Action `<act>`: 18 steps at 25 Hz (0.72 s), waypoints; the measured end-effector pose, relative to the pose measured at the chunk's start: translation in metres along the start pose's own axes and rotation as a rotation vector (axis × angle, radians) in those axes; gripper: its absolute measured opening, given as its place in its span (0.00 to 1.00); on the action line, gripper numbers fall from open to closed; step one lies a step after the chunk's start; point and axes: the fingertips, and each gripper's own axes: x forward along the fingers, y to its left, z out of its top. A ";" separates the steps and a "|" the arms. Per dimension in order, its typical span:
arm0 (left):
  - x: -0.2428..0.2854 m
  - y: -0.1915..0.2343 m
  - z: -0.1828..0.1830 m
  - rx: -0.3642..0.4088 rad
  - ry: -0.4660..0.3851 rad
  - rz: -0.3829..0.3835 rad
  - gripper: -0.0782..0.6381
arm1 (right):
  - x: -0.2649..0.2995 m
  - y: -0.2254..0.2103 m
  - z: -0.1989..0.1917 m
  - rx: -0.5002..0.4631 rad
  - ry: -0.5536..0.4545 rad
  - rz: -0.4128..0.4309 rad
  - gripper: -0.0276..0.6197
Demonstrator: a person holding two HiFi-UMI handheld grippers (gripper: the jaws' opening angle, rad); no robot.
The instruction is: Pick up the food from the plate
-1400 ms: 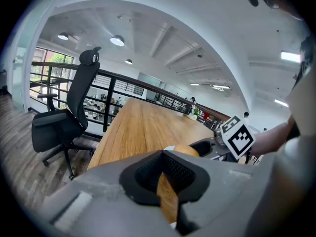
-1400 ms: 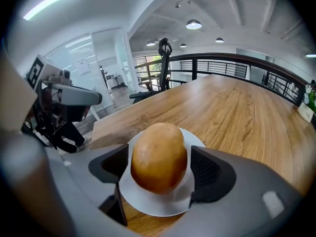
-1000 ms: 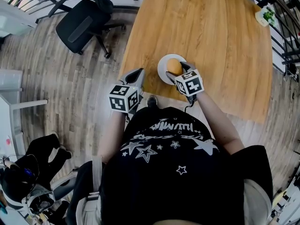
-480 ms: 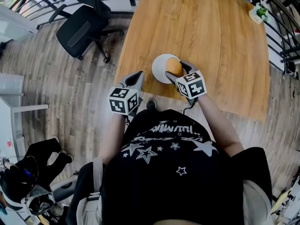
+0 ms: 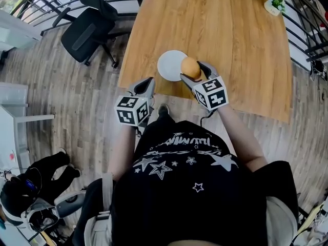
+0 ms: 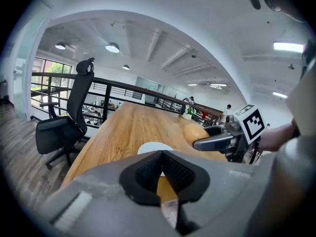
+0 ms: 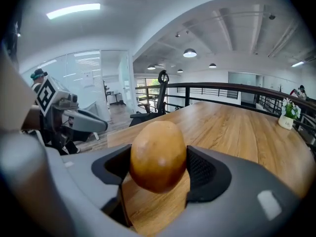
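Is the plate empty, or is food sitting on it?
Empty. The head view shows the plate as bare white. The round brown food is clamped in the right gripper at the plate's right edge.

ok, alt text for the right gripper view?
The right gripper clamps a round golden-brown piece of food between its jaws over a wooden table. The left gripper shows at the left edge, an office chair and railing behind.

Bright, even light from ceiling lamps (image 6: 112,47); strong fisheye bending, dark vignetted corners, blurred foreground.
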 end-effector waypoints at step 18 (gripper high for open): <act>-0.030 -0.104 -0.061 0.024 0.033 -0.020 0.11 | -0.105 0.011 -0.070 0.029 -0.043 -0.026 0.57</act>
